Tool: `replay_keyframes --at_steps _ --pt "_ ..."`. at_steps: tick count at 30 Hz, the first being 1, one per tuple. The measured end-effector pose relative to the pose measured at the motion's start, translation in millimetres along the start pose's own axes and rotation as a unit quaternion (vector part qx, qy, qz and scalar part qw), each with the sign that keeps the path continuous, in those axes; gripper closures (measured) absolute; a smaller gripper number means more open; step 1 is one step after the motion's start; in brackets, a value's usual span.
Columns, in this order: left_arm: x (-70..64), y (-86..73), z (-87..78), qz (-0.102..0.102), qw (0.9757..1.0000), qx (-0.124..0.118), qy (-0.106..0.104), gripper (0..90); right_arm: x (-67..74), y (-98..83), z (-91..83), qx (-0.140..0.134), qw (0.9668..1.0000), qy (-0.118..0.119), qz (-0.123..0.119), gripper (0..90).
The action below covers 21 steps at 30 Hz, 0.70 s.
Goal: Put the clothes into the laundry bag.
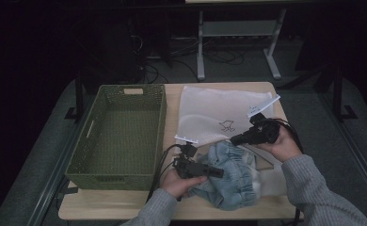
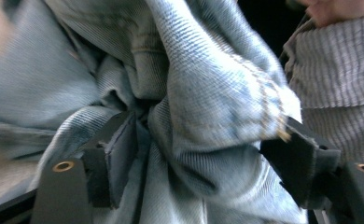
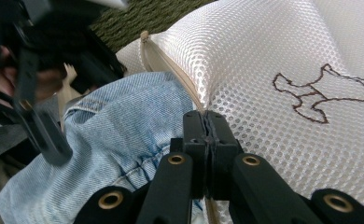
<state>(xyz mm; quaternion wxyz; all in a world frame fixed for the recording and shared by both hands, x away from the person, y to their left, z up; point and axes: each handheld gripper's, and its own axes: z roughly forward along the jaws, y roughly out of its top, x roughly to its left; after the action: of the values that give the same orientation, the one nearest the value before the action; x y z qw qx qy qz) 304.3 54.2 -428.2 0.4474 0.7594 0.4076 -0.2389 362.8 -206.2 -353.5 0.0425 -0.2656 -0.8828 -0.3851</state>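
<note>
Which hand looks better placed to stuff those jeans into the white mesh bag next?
Probably the left. Its left gripper sits open around a fold of the jeans, ready to regrip and push. The right gripper is shut on the mesh bag edge, holding the opening.

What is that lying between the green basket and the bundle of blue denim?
In the high view, the left gripper and the hand holding it lie between the green basket and the denim garment, on bare tabletop.
</note>
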Motion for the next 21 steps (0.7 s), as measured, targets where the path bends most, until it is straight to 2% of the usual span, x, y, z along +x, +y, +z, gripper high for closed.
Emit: replay_keyframes --at_steps 2,4,6,11,13,16,19,21 --pt "0.4 -1.7 6.1 0.012 0.9999 -0.005 0.009 45.5 0.4 -1.0 1.3 0.002 1.0 0.001 -0.001 88.0" --pt "3.6 -3.3 12.4 0.011 0.9999 -0.007 0.001 61.9 -0.6 -2.9 3.2 0.004 1.0 0.003 0.001 87.9" --pt "6.6 -4.6 15.3 0.009 0.9997 -0.02 -0.012 72.0 -1.9 -5.4 5.0 0.006 1.0 0.005 0.004 87.9" --pt "1.1 0.4 13.0 0.017 0.998 -0.057 -0.024 78.3 -0.6 -6.6 2.4 -0.001 0.9999 0.01 0.001 88.0" --pt "-2.1 7.4 12.5 0.022 0.9974 -0.065 -0.021 79.7 0.4 -5.6 0.5 0.0 0.9999 0.011 0.001 88.0" --pt "-9.1 20.0 13.1 0.018 0.9956 -0.087 -0.032 80.8 2.9 -3.3 -3.0 -0.005 0.9999 0.01 -0.003 88.1" --pt "-16.5 29.1 16.1 0.025 0.9959 -0.085 -0.02 80.5 7.1 0.3 -8.7 -0.008 0.9999 0.008 -0.012 88.0" --pt "-15.7 30.8 17.9 0.023 0.995 -0.097 -0.01 80.0 8.8 2.4 -14.5 -0.016 0.9997 0.004 -0.017 88.1"
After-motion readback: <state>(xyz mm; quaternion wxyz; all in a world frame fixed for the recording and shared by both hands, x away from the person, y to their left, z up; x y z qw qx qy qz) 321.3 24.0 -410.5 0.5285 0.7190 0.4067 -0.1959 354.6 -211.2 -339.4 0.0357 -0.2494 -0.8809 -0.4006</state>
